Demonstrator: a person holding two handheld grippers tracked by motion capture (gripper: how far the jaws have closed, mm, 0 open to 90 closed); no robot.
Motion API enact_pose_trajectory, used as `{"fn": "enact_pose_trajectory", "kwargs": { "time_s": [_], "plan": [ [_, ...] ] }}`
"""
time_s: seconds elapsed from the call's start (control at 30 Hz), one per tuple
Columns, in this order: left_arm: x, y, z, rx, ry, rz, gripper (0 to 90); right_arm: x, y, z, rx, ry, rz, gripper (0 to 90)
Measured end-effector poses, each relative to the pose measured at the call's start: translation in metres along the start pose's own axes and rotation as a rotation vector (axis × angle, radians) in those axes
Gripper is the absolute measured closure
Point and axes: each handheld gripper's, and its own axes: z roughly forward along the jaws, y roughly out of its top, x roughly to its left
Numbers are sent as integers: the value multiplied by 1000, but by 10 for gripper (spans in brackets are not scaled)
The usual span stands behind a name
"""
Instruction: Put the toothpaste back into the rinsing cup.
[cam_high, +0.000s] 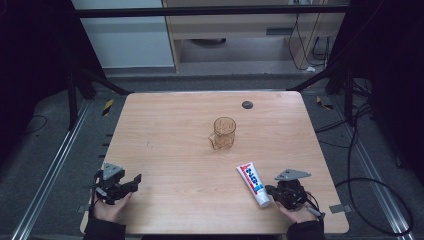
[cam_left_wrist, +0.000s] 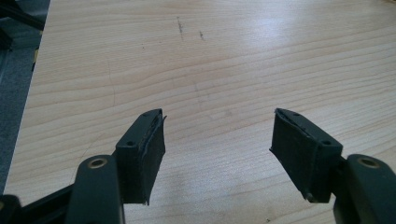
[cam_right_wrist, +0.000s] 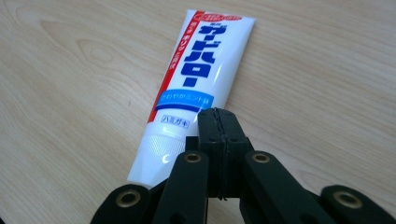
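Right gripper view: right tongs (cam_right_wrist: 218, 116) pressed together, gripping nothing, are hovering over the soft toothpaste tube (cam_right_wrist: 196, 88); left tongs (cam_left_wrist: 219, 144) are gaping wide; grip mid-body.

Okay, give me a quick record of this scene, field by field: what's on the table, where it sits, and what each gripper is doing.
surface: wooden table
cup: amber glass mug, upright near the table's middle
tube: toothpaste tube, lying flat at the near right, cap end toward the person
left gripper: jaws wide apart, bare table between them, near left corner
right gripper: jaws pressed together, nothing between them, just beside the tube's cap end
small dark disc: on the table's far side
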Motion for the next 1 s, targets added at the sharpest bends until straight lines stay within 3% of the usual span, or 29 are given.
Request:
{"fn": "enact_pose_trajectory", "kwargs": {
  "time_s": [0.23,0.4,0.67,1.0],
  "plan": [
    [1,0,1,2,0,-1,331,-7,5,-8,-25,-46,32,889],
    [1,0,1,5,-1,1,329,-7,13,-11,-34,-67,26,857],
    [0,0,4,16,-4,10,319,-4,30,-18,-45,-102,8,712],
    [0,-1,5,23,-5,14,313,3,49,-13,-32,-89,21,551]
  ]
}}
